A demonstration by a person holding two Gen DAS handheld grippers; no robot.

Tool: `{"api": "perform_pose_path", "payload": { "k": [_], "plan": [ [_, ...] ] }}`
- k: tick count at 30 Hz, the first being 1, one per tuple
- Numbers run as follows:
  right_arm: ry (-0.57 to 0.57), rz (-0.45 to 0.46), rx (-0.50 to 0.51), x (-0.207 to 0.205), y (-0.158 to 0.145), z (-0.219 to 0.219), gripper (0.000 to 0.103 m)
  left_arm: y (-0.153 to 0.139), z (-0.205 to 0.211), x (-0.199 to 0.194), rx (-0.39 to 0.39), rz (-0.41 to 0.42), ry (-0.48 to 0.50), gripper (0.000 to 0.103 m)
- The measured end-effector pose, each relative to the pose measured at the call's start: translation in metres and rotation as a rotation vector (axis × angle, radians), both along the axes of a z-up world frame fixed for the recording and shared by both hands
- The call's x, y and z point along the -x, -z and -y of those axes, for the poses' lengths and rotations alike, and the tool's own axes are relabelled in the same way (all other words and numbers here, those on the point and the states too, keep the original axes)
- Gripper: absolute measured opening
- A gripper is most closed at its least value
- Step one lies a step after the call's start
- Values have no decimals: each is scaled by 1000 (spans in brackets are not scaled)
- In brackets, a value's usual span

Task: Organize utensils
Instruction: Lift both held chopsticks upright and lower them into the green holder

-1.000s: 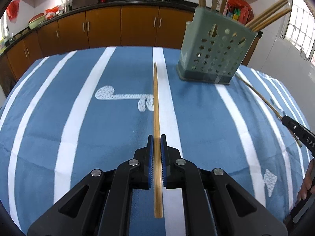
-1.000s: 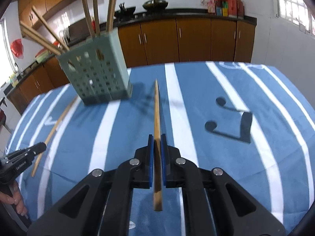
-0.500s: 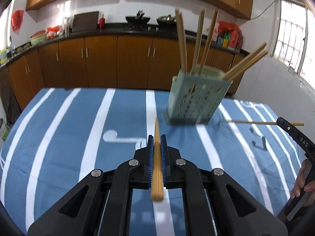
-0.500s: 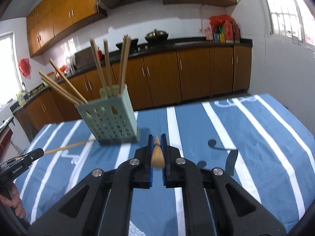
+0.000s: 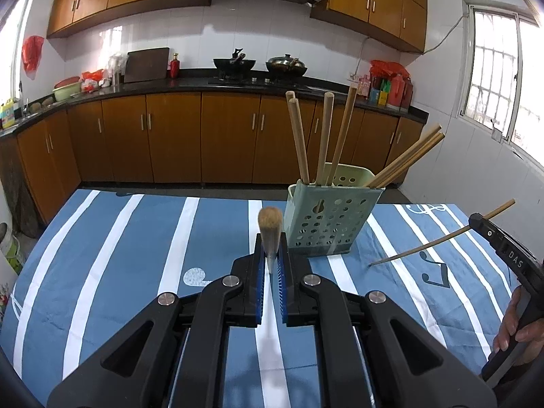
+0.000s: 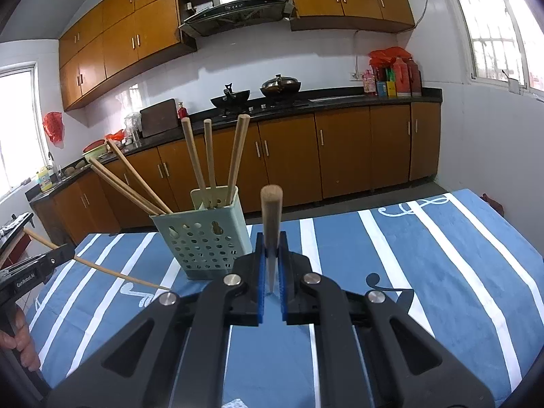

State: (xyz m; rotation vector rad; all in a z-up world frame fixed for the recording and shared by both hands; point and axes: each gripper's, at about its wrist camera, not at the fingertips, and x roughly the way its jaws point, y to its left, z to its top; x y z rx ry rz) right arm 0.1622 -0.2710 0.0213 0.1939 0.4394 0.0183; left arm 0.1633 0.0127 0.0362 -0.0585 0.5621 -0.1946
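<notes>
i see the striped blue tablecloth [image 5: 112, 244] with the green holder [image 5: 331, 219] standing on it, several chopsticks [image 5: 324, 136] inside. my left gripper [image 5: 271, 265] is clamped on one chopstick [image 5: 270, 224], butt end up. my right gripper [image 6: 271, 268] pinches another chopstick [image 6: 271, 210] just beside the holder.

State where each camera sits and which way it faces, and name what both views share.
Left wrist: on the left gripper, facing the kitchen counter; holder ahead-right; right gripper and hand at right edge.
Right wrist: on the right gripper, same direction; holder ahead-left; left gripper at left edge.
Shared: green holder, striped tablecloth, a chopstick clamped in each.
</notes>
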Motion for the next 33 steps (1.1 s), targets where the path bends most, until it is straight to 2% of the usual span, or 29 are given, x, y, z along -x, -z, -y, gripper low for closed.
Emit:
{"api": "perform_pose_path", "payload": {
  "k": [12, 15, 25, 29, 33],
  "plan": [
    [-10, 4, -1, -4, -2, -2, 8, 0, 3, -1, 3, -4, 4, 7],
    [-22, 39, -2, -3, -15, -2, 8, -12, 4, 0, 18, 16, 17, 7],
    [-122, 210, -93, 12, -85, -1, 8, -74, 22, 9, 59, 170, 104, 7],
    [-160, 263, -121, 15, -105, -6, 8, -93, 33, 7, 79, 236, 106, 7],
    [-161, 316, -103, 12, -122, -15, 8, -111, 43, 0, 107, 303, 90, 7]
  ]
}}
